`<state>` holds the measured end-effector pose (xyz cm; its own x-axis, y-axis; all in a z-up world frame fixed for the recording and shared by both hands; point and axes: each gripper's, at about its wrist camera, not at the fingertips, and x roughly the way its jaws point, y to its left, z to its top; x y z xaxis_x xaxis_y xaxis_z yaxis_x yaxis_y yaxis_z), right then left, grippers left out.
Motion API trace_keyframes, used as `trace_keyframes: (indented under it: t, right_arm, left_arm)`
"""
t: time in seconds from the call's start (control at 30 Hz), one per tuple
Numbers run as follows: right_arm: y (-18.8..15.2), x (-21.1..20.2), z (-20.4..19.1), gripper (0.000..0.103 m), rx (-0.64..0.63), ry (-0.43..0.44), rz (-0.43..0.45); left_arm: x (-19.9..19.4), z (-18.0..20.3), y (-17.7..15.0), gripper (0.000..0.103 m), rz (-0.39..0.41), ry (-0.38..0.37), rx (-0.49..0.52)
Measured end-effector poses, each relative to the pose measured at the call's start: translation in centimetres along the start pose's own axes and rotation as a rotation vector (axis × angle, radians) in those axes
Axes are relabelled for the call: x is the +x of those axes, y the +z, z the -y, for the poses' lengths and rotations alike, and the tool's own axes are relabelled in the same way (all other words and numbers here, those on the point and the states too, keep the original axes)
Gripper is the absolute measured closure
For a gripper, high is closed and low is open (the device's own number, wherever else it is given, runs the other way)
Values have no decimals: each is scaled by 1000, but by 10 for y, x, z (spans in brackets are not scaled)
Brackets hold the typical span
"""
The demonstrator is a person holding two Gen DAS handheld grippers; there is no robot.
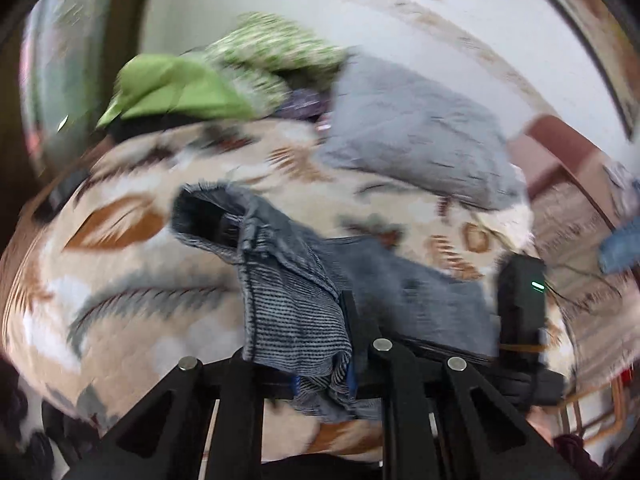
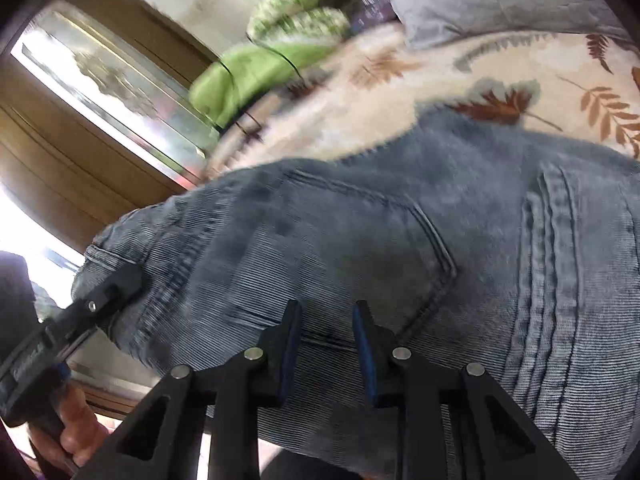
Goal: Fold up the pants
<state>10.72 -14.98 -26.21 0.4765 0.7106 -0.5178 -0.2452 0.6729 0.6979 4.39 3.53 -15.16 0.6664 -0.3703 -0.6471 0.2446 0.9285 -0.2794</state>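
Note:
Grey-blue corduroy pants (image 1: 288, 300) lie on a leaf-print bedspread (image 1: 120, 280). In the left wrist view my left gripper (image 1: 320, 360) is shut on a bunched edge of the pants, and the cloth hangs over its fingers. The right wrist view shows the seat and back pocket of the pants (image 2: 400, 240), with the left gripper (image 2: 116, 284) clamped on their raised left edge. My right gripper (image 2: 326, 320) stands over the flat cloth, its blue pads apart and not pinching anything. Its black body (image 1: 520, 300) shows at the right of the left wrist view.
A grey pillow (image 1: 412, 132) lies at the head of the bed beside a green cloth (image 1: 176, 88) and a green-and-white patterned bundle (image 1: 272, 44). A wood-framed window (image 2: 100, 68) stands at the left. A person's hand (image 2: 76, 420) holds the left gripper's handle.

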Motion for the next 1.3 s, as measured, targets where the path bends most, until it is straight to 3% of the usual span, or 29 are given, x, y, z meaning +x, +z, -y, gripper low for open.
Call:
trace_keyframes:
  t: [0.13, 0.37, 0.47, 0.57, 0.7, 0.83, 0.93, 1.0, 1.1, 1.17, 1.3]
  right_arm:
    - [6, -18, -1, 75, 24, 191, 30]
    - [6, -79, 42, 75, 110, 281, 130]
    - [2, -114, 68, 83, 137, 272, 183]
    - [-9, -144, 102, 83, 187, 220, 216]
    - [-30, -155, 144, 83, 276, 151, 211]
    - [-56, -155, 181, 83, 385, 83, 194]
    - [-72, -164, 196, 83, 430, 62, 185]
    - [-74, -173, 200, 82, 433, 49, 194]
    - [-71, -200, 197, 82, 385, -72, 229]
    - [-69, -227, 201, 83, 388, -136, 272]
    - [-44, -264, 191, 82, 348, -182, 367]
  left_arm:
    - [1, 55, 10, 87, -8, -61, 103]
    - [31, 128, 27, 87, -66, -161, 229]
    - [52, 162, 25, 87, -101, -210, 296]
    - [79, 200, 10, 87, -166, -251, 333]
    - [127, 230, -20, 87, -272, -250, 353]
    - [159, 231, -40, 82, -380, -273, 301]
    - [164, 229, -46, 80, -425, -289, 285]
    - [157, 230, -43, 74, -440, -284, 298]
    - [133, 232, -27, 59, -398, -337, 317]
    - [111, 232, -14, 42, -337, -372, 346]
    - [86, 211, 13, 38, -196, -307, 371]
